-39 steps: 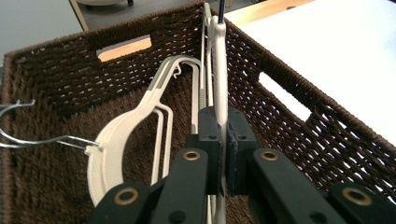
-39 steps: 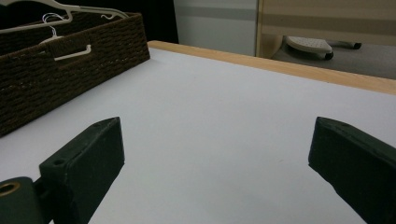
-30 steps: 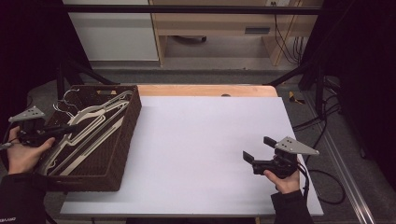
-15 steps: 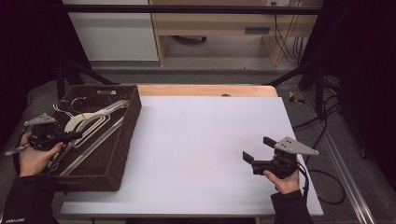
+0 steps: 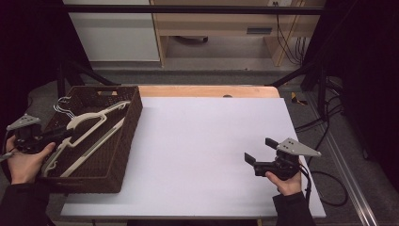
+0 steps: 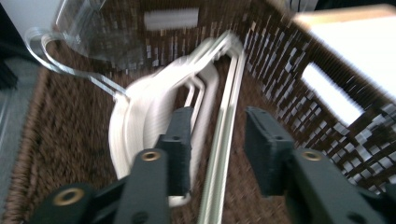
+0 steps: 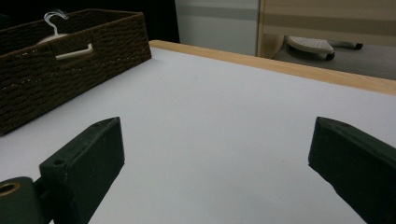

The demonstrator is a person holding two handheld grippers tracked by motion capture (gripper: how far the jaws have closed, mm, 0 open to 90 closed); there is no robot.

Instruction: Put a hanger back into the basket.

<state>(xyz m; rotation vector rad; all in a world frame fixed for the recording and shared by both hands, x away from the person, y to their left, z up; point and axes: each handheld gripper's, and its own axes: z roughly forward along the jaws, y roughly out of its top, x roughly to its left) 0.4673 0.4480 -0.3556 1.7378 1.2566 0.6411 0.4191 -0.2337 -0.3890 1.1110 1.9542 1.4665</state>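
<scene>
A brown woven basket (image 5: 123, 155) stands on the left part of the white worktop (image 5: 197, 150), and the white hangers (image 5: 89, 136) lie inside it. In the high view their long bars run slantwise, from the near left corner of the basket up toward its far right wall, with the wire hooks (image 5: 63, 106) at the far left end; how many hangers are stacked there cannot be counted with certainty, though at least two white ones show, and the left gripper view also shows a clear plastic hanger (image 6: 79, 42) beyond them. The left hand-held gripper (image 5: 66, 133) reaches over the basket's left rim, pointing right along the hangers. Its jaws have just been opening; in the left gripper view (image 6: 217, 149) a thin hanger bar (image 6: 224, 154) runs up through the gap between them without either pad pressing on it, while the curved shoulder of the stack lies just left of the left jaw. The right hand-held gripper (image 5: 258, 149) rests near the worktop's near right edge, well apart from the basket, pointing left, its jaws spread wide over bare worktop.
</scene>
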